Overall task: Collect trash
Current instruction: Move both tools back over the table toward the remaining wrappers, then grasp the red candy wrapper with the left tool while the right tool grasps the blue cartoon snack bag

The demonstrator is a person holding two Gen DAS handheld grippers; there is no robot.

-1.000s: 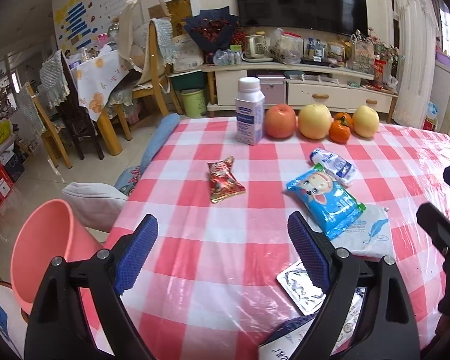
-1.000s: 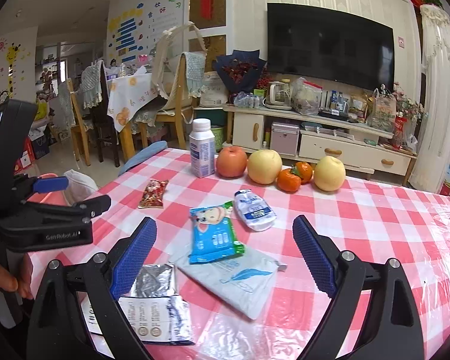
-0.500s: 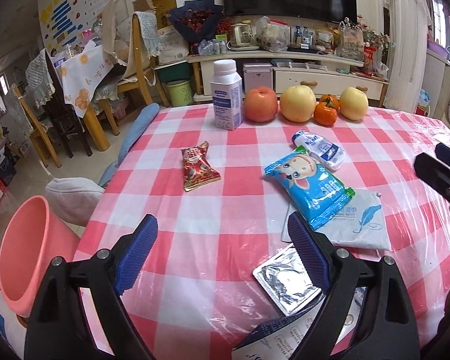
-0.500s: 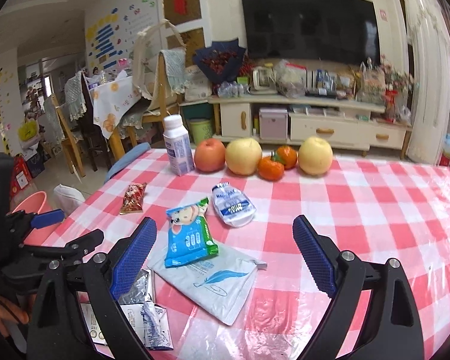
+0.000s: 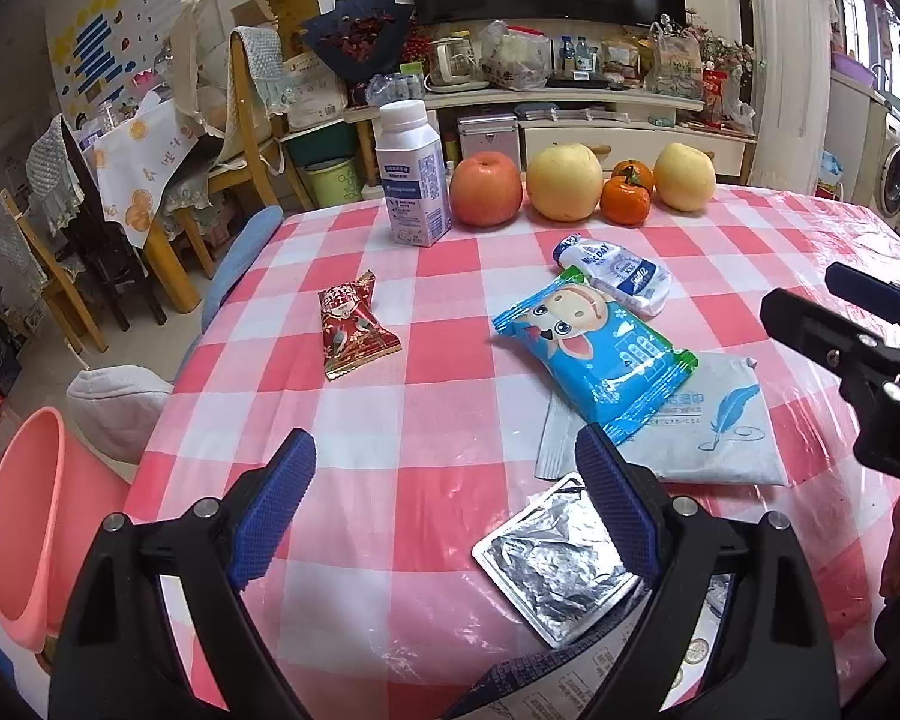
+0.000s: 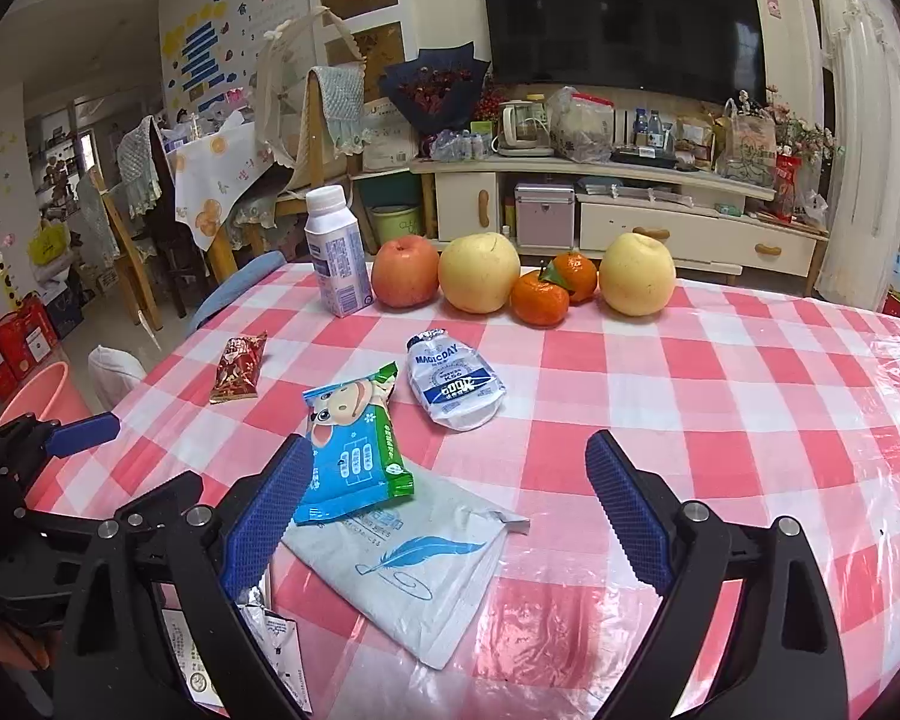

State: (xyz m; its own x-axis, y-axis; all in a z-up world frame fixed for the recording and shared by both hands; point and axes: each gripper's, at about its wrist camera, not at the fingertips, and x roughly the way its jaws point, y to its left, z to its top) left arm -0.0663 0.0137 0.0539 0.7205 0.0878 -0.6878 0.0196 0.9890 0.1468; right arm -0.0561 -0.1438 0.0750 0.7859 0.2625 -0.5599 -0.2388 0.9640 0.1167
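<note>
wrappers (image 5: 594, 354) mid-table, bin (image 5: 21, 531) past table edge (image 5: 168, 420)

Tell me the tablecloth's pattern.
Red-pink and white checks on the tablecloth, clearest in the right wrist view.

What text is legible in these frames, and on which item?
"MAGICDAY": white pouch, near its top.
Large figures lower on that pouch: blurred, not certain.
Blue cartoon wrapper: print too small to read.
White feather-logo bag: a line of characters, too blurred.
Milk bottle: label print too small.
Red candy wrapper: decorative, unreadable.
Printed leaflet at the near edge: too small.
Wall poster: characters too blurred.
</note>
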